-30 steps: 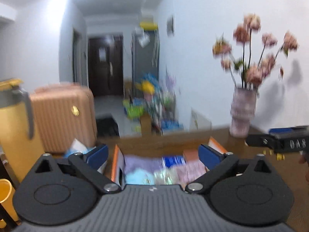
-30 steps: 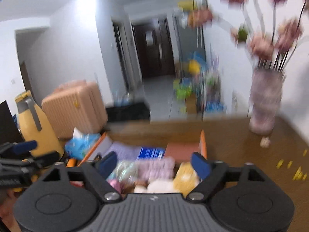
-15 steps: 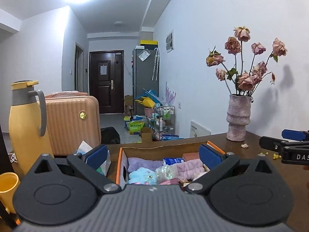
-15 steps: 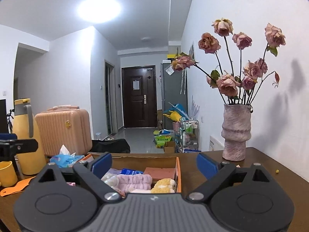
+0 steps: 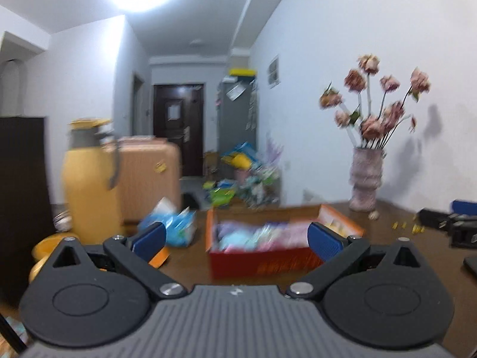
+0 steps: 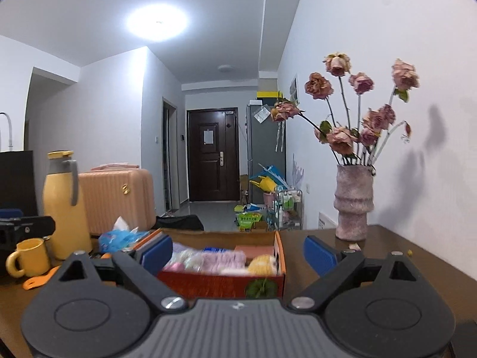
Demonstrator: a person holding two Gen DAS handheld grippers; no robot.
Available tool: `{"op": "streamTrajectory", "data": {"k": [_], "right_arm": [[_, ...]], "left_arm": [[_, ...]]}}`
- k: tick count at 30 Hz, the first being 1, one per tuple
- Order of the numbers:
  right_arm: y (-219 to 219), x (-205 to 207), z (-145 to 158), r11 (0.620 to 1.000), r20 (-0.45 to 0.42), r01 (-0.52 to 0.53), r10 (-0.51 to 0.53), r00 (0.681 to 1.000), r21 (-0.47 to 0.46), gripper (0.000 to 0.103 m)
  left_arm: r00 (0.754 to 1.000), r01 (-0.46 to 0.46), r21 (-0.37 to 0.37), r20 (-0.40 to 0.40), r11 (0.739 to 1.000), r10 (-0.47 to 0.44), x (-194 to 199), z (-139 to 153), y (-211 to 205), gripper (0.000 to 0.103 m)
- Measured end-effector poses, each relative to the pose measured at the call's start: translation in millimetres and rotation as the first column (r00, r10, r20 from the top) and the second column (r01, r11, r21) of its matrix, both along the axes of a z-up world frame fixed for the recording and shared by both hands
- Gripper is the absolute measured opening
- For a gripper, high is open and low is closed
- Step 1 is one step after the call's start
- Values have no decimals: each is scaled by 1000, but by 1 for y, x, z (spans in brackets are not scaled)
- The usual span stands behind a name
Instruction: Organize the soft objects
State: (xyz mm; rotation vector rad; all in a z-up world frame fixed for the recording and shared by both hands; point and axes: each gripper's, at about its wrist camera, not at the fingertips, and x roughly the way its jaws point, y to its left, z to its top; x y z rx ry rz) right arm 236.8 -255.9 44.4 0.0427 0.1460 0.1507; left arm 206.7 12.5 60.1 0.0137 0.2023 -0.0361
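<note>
Judging by looks, soft items (image 6: 223,261) in red box (image 6: 220,283) at 12 o'clock on table (image 6: 402,256) are light, squashy, so pinch mid-bulge w/ left claw (image 5: 235,238) or right claw (image 6: 238,253), both spread, empty.

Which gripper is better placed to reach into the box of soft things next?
Probably the right gripper: its open jaws frame the orange box, close and sharp. The left gripper is open too, but its view is motion-blurred, with the box off-centre.
</note>
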Motion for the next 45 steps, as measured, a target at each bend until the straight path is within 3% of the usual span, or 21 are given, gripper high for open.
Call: {"op": "streamTrajectory", "data": {"k": [5, 7, 9, 13, 15, 19, 45], "right_arm": [[2, -82, -13, 1000, -38, -14, 13, 999, -24, 96], [3, -116, -20, 999, -22, -37, 37, 999, -16, 103], [4, -148, -30, 999, 2, -47, 47, 999, -4, 103], [9, -183, -46, 997, 5, -26, 25, 1000, 68, 103], [16, -187, -47, 997, -7, -66, 67, 998, 49, 103], [26, -191, -49, 999, -9, -50, 50, 999, 8, 103], [24, -185, -55, 998, -32, -46, 47, 998, 32, 103]], "left_arm": [[1000, -4, -27, 27, 1000, 4, -86, -19, 15, 103], [997, -51, -1, 51, 999, 51, -114, -33, 15, 103], [993, -110, 16, 35, 994, 109, -133, -45, 11, 103], [998, -57, 33, -19, 998, 58, -151, -56, 5, 103], [998, -61, 32, -19, 998, 61, -155, -55, 5, 103], [998, -69, 2, -5, 998, 69, -158, -52, 8, 103], [999, -47, 23, 19, 999, 46, -161, -47, 4, 103]]}}
